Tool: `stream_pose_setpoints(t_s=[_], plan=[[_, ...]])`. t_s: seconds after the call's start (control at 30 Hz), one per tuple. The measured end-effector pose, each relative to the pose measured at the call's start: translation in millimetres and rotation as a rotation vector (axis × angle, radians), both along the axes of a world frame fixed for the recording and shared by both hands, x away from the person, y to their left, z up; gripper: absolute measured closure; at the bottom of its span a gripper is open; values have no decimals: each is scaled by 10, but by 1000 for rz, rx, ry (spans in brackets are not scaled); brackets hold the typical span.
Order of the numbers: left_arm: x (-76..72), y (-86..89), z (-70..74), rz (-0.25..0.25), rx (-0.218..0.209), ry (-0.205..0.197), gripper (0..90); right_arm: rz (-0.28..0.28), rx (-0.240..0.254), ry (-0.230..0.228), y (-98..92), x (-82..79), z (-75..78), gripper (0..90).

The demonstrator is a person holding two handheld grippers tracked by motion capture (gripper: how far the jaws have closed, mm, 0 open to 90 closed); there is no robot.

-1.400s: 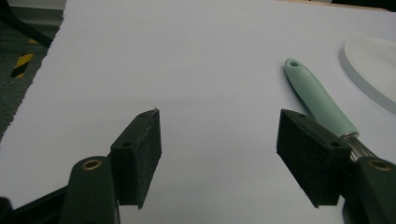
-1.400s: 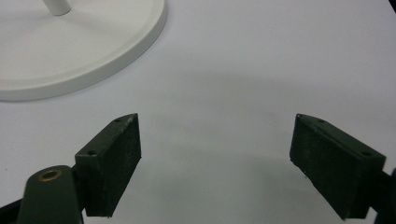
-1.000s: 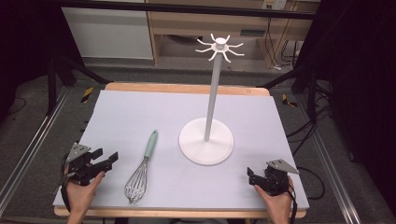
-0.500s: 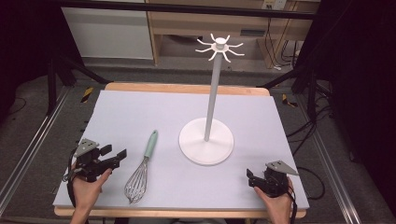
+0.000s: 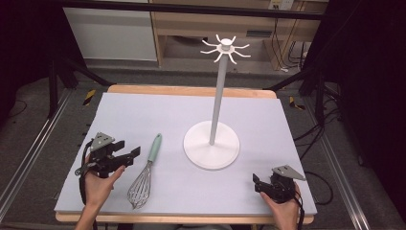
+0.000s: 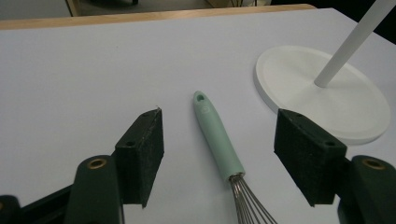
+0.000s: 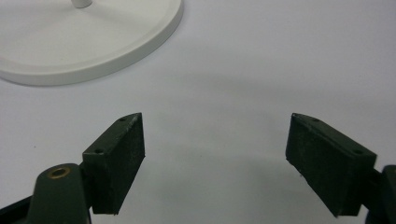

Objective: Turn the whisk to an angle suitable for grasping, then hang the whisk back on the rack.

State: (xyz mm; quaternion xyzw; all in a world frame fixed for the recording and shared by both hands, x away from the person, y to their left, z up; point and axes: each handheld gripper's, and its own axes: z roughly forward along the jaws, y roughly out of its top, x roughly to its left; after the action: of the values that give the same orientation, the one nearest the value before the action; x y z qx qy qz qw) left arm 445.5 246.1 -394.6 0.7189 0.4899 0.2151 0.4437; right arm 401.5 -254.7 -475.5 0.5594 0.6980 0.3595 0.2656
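Observation:
A whisk (image 5: 154, 148) with a mint-green handle and wire head lies on the pale mat, left of a white stand's round base (image 5: 211, 143). My left gripper (image 5: 133, 153) hovers just left of the handle, open and tilted toward it. In the left gripper view the whisk handle (image 6: 215, 135) lies on the mat beyond my left gripper (image 6: 219, 121), framed between its wide-apart pads and untouched. My right gripper (image 5: 256, 183) rests near the front right of the mat. The jaws of my right gripper (image 7: 215, 121) have just been closing, but still stand apart with bare mat between them.
The stand's tall pole (image 5: 218, 96) carries a ring of hooks (image 5: 225, 48) at its top. Its base (image 6: 327, 93) lies to the right of the whisk, and the base (image 7: 93, 42) also lies ahead of the right jaws. The mat (image 5: 143, 115) covers a wooden table with a floor drop on every side.
My left gripper has moved right toward the whisk handle and lifted a little. The right hand has stayed where it was.

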Motion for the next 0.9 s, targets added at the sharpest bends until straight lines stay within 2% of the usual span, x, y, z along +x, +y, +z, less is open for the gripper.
stream_pose_setpoints(t_s=[0.17, 0.43, 0.57, 0.9], plan=[[28, -33, 26, -8, 2, 2, 323, 1, -2, 9, 2, -8, -3, 199], [156, -88, 30, -15, 44, 23, 312, 3, -4, 16, 15, 3, -12, 196], [193, -115, 5, -18, 49, 35, 309, 6, -8, 19, 20, 4, -15, 197], [294, -236, -90, -52, 105, 91, 347, 21, -9, 14, 19, -4, -7, 222]])
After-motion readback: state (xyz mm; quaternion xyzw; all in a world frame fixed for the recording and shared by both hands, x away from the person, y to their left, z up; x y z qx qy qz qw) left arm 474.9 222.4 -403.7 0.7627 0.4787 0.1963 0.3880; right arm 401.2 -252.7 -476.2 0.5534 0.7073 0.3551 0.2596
